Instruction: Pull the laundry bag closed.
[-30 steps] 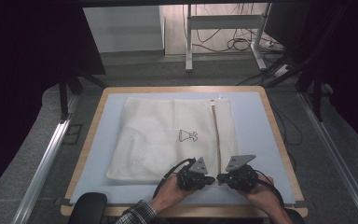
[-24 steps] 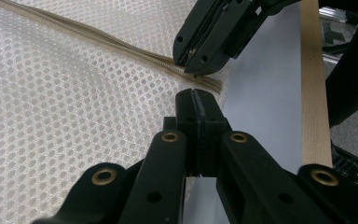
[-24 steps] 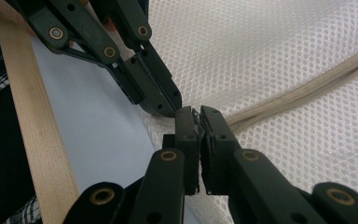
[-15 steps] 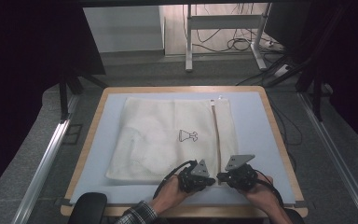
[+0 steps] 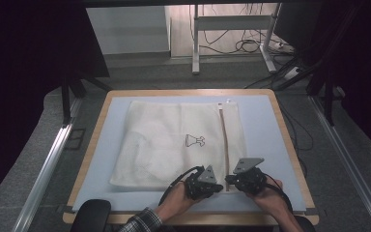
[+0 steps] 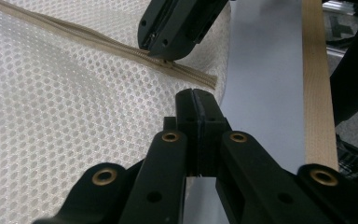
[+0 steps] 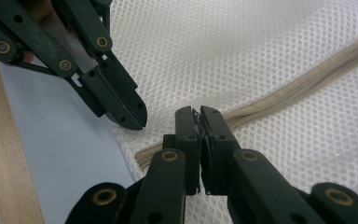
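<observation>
Two black two-jaw grippers sit close together at the near edge of the white honeycomb-mesh laundry bag [image 5: 178, 142], which lies flat on the pale blue mat [image 5: 261, 125] covering the wooden-rimmed table [image 5: 284, 130]. Going left to right in the high view, the left gripper [image 5: 217, 186] and the hand [image 5: 176, 203] holding it come in beside a plaid sleeve cuff [image 5: 142, 221] cut off by the bottom edge; the jaw tips are too small there to read. In the left gripper view its jaws are pressed together with no gap, at the bag's near corner where mesh meets mat, and whether any fabric is caught between them cannot be told, since the jaws cover that spot. The beige zipper [image 6: 102, 42] runs diagonally beyond, partly hidden under the other tool. The right gripper [image 5: 229, 181] has its jaws drawn tight on the zipper's near end; in the right gripper view [image 7: 198, 119] a sliver of something pale shows between the pads, but the pull tab itself is hard to make out. A small dark printed emblem [image 5: 194, 141] sits near the bag's middle, with red flecks; it is too small and blurred to read as any brand or lettering. The room beyond the table is largely dark.
</observation>
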Tool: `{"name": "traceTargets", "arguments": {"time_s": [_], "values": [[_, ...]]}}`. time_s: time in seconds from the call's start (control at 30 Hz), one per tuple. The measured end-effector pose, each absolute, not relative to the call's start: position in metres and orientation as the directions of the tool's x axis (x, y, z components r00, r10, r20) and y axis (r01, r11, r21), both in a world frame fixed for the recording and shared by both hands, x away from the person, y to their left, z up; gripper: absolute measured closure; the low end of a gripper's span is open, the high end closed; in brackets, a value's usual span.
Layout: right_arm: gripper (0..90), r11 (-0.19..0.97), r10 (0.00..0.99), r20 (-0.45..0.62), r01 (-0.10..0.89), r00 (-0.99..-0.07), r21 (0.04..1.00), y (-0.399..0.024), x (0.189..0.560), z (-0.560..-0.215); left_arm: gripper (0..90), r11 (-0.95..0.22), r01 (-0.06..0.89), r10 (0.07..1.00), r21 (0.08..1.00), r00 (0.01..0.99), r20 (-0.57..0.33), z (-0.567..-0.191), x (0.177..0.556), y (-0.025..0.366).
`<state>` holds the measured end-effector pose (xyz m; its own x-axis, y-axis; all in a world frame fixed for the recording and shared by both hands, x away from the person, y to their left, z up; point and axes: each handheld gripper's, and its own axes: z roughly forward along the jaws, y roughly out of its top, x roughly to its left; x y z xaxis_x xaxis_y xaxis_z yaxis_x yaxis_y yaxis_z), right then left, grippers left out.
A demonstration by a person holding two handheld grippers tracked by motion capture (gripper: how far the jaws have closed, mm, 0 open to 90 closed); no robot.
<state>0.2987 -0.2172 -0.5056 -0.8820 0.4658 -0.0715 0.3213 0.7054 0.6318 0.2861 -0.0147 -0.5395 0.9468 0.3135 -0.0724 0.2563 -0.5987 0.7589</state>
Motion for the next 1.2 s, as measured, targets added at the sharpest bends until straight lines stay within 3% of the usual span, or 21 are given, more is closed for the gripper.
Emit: {"name": "traceTargets", "arguments": {"time_s": [1.2], "values": [[85.7, 0.724, 0.482, -0.157, 0.291, -0.862, 0.625, -0.211, 0.323, -0.504, 90.0, -0.594, 0.258, 0.313, 0.762, 0.947, -0.077, -0.54, 0.286, -0.014]]}}
